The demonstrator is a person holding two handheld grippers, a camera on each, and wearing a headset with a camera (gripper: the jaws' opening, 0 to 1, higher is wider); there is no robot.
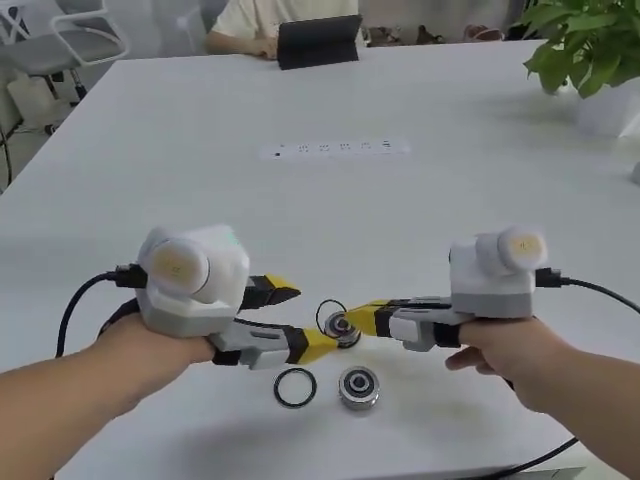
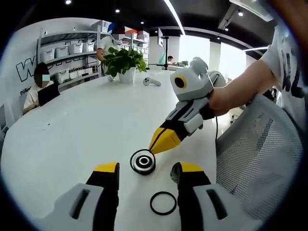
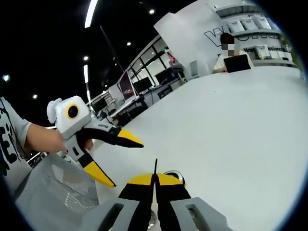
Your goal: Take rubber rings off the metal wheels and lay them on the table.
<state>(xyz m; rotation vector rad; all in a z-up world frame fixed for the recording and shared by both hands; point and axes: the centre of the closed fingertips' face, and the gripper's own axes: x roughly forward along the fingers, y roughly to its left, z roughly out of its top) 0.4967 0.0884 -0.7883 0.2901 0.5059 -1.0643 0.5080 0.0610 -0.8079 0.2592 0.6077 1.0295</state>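
the metal wheel (image 1: 342, 331) lies on the white bench (image 1: 420, 230) close to its near edge, about midway along it. the right tool (image 1: 350, 322) reaches in from the right with its jaws pressed together on the rubber ring (image 1: 324, 314) of that wheel. in the right gripper view a thin black strand stands up between the shut yellow tips, and in the head view part of the ring loops up off the wheel's far side.

the left tool (image 1: 312, 318) comes in from the left with its jaws spread wide and nothing held. in the left gripper view the wheel sits just ahead of the gap between the two tips. whether the lower jaw touches the wheel i cannot tell.

nearer the near edge lie a loose ring (image 1: 295, 387), flat on the bench, and a second wheel (image 1: 358, 386) just beside it to the right, the two apart.

a white power strip (image 1: 335, 149) lies flush in the middle of the bench. a leafy plant (image 1: 585, 40) stands at the far right corner. at the far edge a person (image 1: 285, 20) sits behind a dark laptop (image 1: 318, 42).
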